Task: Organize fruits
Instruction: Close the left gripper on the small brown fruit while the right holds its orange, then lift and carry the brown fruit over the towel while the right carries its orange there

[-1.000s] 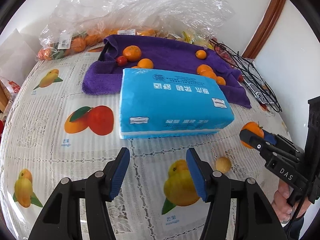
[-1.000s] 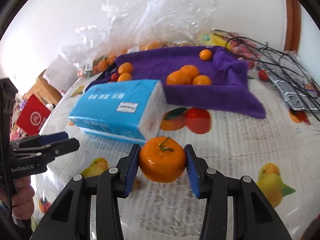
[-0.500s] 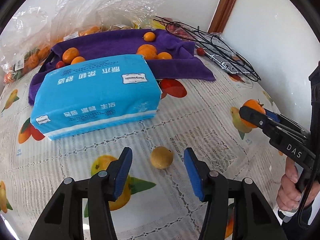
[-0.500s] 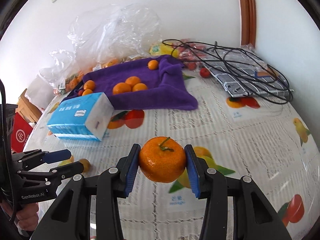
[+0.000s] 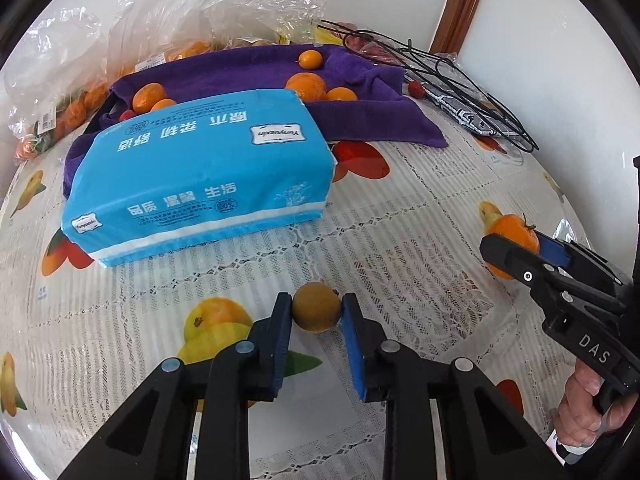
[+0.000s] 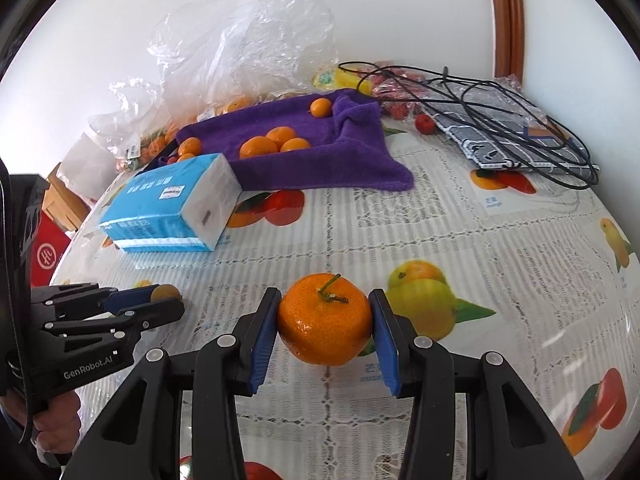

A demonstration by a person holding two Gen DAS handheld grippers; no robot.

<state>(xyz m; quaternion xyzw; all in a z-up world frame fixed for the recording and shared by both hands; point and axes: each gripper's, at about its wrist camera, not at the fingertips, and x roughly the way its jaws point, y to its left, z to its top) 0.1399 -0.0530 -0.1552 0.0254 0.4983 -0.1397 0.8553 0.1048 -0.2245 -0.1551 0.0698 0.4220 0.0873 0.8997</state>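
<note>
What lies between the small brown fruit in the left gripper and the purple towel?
In the left wrist view, the blue tissue pack lies between the brown fruit, held by the left gripper, and the purple towel, its far edge overlapping the towel's front.

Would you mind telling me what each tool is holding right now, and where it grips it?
The right tool clamps the mandarin at its sides, stem up. The left tool pinches the small brownish-yellow fruit across its middle.
</note>
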